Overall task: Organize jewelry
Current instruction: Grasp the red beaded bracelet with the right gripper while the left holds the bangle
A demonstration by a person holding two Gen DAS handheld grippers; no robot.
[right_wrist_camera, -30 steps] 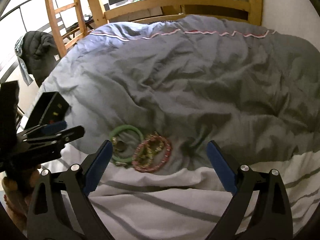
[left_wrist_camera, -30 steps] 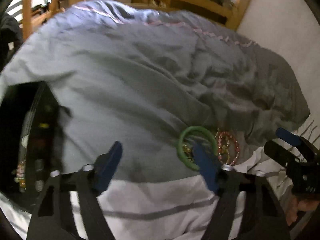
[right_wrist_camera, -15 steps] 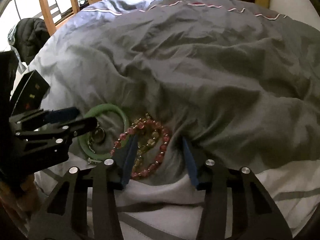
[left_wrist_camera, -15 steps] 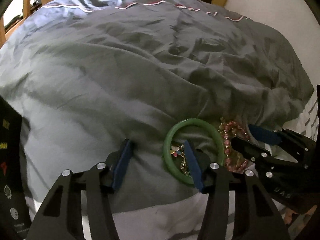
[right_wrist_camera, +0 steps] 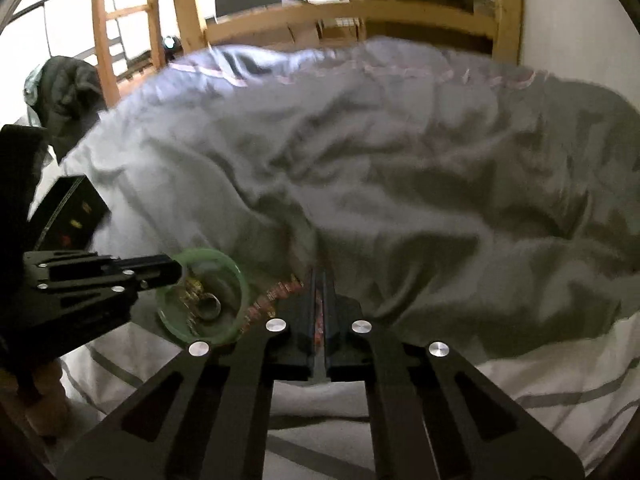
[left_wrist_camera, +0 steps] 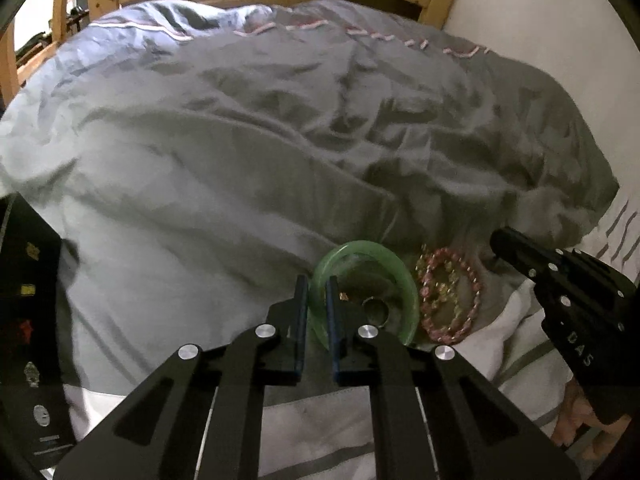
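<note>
L gripper: blue pads have just been closing, now clamped on the near-left rim of the green bangle, one pad outside the ring, one inside. Bangle is smooth, glossy, translucent green, thick round hoop, lying on the gray duvet near its near edge. Inside the hoop: small gold-tone bits and a round metal ring-like piece, too small to tell more.

R gripper: jaws have just been closing, now pressed together on the bead bracelet; pink/red beads show in the slit betw. the pads and spill out to the left. In the left-wrist view the bracelet reads as a loop of round pink and yellowish beads, just right of the bangle, touching or nearly so. R gripper body there is black, flat plates w/ silver screws, coming in from the right.

Both grippers: black frames, silver rivets, blue pad faces.

Duvet is soft, heavily wrinkled, w/ a pink-white stitched band at the far end. Nearer: white sheet w/ gray stripes. Far left: black box, open, small colored items in rows in it; contents too dim to name. Wooden bed frame at the far end, pale slats. Dark jacket far left.
</note>
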